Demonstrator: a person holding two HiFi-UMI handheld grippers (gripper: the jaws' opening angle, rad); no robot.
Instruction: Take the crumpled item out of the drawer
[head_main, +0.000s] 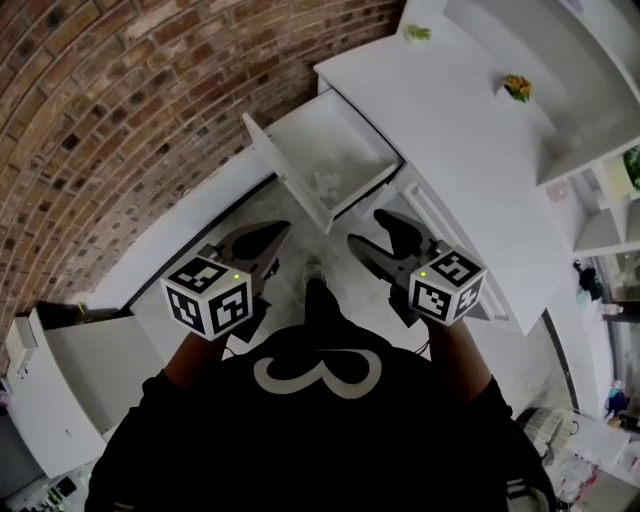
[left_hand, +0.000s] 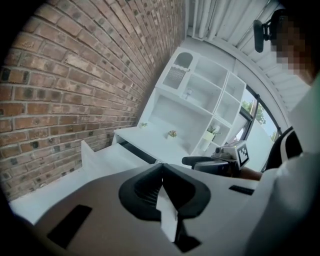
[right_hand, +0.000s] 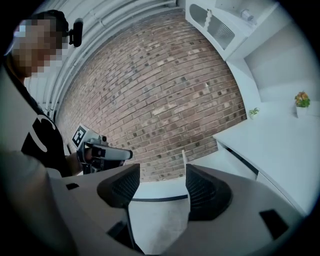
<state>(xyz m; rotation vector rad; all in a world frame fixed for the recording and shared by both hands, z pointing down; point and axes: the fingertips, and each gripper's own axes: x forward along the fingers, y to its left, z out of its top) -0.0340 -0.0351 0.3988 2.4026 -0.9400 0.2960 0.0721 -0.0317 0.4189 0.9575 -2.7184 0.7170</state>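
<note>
White drawer (head_main: 340, 140) of the desk (head_main: 470, 130) stands pulled out before you. Your left gripper (head_main: 272, 240) has its jaws pressed together; your right gripper (head_main: 366, 228) holds them apart, empty.

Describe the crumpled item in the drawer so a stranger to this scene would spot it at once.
Start at the white desk beside the brick wall and find its one drawer that stands pulled open. On the drawer's floor lies the crumpled item, a pale, wrinkled lump. It is the only thing in there, whereas the small flowering plant stands up on the desktop.
</note>
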